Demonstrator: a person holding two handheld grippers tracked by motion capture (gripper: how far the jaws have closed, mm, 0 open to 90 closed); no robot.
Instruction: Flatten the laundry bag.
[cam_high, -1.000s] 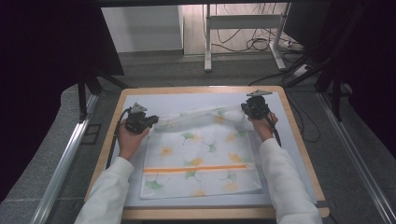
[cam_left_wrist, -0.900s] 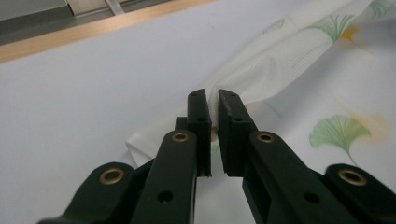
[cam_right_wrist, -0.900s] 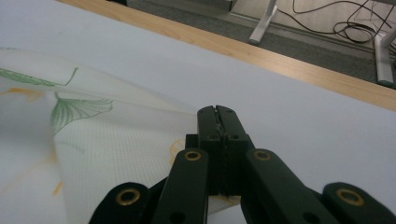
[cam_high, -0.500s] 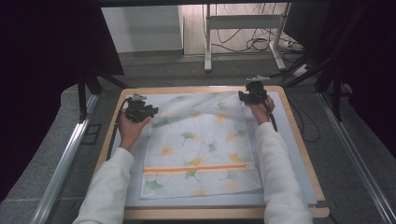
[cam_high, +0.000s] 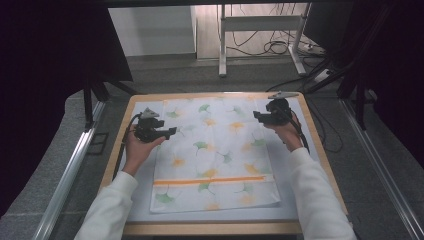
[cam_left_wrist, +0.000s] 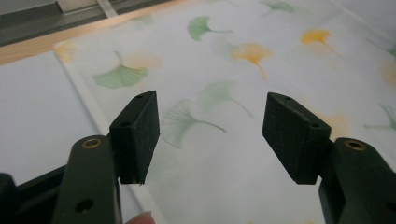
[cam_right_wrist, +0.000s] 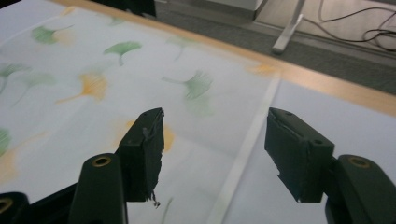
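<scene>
The cloth (cam_high: 212, 155) lies flat and spread out on the white mat (cam_high: 295, 170) on the table (cam_high: 220, 229). The left gripper (cam_high: 172, 131) and right gripper (cam_high: 256, 116) hang just above its far corners. Both have just been opening, and nothing is between their jaws now. The spreading step looks done. Next, I think, each gripper must go down and pinch an edge to fold it.

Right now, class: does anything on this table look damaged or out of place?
The right gripper's pads are frayed, with torn edges and a loose thread. The cloth lies flat and spread on the table.
</scene>
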